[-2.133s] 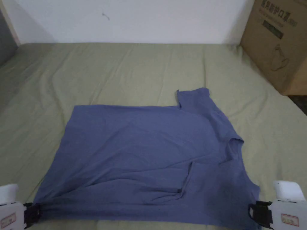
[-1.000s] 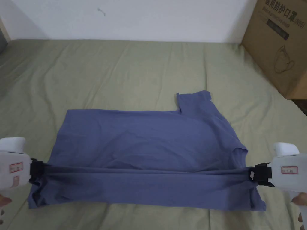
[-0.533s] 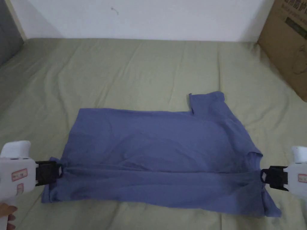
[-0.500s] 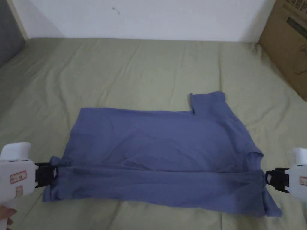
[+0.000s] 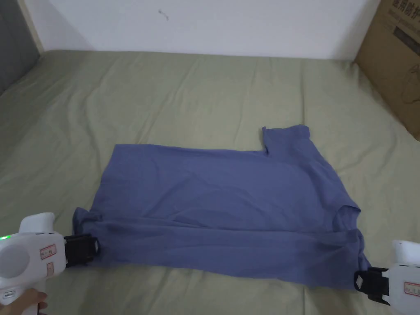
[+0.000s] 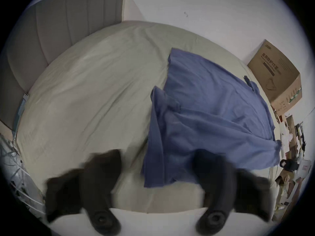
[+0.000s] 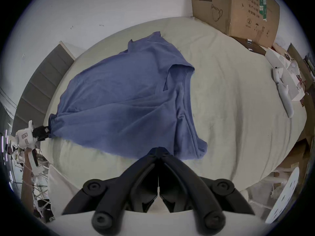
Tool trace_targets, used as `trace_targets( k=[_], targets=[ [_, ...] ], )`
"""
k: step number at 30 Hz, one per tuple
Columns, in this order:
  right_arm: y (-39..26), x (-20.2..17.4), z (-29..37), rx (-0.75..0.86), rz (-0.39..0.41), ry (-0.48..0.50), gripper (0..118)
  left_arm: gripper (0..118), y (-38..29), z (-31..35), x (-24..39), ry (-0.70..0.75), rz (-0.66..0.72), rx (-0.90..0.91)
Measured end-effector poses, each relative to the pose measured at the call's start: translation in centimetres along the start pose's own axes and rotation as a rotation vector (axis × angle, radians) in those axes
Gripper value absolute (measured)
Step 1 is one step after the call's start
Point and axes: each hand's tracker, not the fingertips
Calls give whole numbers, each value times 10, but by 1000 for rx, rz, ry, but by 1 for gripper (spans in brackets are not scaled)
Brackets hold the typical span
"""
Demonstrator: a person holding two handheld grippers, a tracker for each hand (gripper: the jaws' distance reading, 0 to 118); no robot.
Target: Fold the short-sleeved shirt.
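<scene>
A blue short-sleeved shirt (image 5: 221,197) lies flat on the green bed sheet (image 5: 197,94), collar to the right, one sleeve (image 5: 287,137) pointing away. A band along its near side is folded over. My left gripper (image 5: 88,249) is at the shirt's near left corner. In the left gripper view it (image 6: 158,156) is open, jaws wide and blurred, with the shirt corner (image 6: 163,163) lying loose between them. My right gripper (image 5: 357,283) sits at the near right corner; it (image 7: 159,148) is shut, tips over the shirt's edge (image 7: 187,146), and no cloth shows between the jaws.
A large cardboard box (image 5: 398,57) stands at the bed's far right by the white wall. A grey headboard (image 5: 16,45) borders the left side. White devices (image 7: 283,93) lie off the bed's right edge. Bare sheet stretches beyond the shirt.
Both grippers carried the near hem up and away, stretched taut, then came back toward me. The cloth has sagged flat, and the left gripper has let go and opened.
</scene>
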Motion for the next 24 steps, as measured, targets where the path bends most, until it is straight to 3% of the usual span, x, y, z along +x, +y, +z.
trace_targets(
  k=[1, 2, 3, 6, 7, 9, 10, 13, 14, 16, 17, 24],
  targets=[
    [0, 0, 0, 0, -3, -2, 0, 41, -2, -7, -2, -9, -1, -20],
    [0, 1, 0, -2, -10, -5, 0, 14, -4, -14, -1, -2, -18, -46],
    [0, 2, -1, -5, -16, -6, 0, 8, -5, -7, 3, -7, -40, -9],
    [-2, 5, 0, 2, -23, -18, 0, 7, 2, -1, 4, -12, -38, -3],
    [-1, 5, 0, 9, -15, -27, 17, 7, 1, 2, 8, -7, -50, -8],
    [0, 7, -2, 21, -11, -55, 64, 7, 1, 4, 9, -4, -80, -10],
    [2, 8, -4, 20, -14, -59, 68, 7, 2, 4, 9, 1, -97, -13],
    [5, 15, -23, 23, -33, -62, 67, 7, 2, 8, 13, 5, -114, -11],
    [4, 18, -34, -14, -47, -46, 59, 7, 4, 8, 12, 4, -111, -14],
    [-1, 20, -55, -102, -72, -16, 5, 7, 4, 9, 12, -1, -100, -19],
    [-5, 24, -65, -103, -19, -39, 5, 7, 4, 8, 11, -4, -100, -19],
    [14, 27, -19, -32, 7, -13, 5, 7, 7, 29, 13, -21, -128, -18]
  ],
)
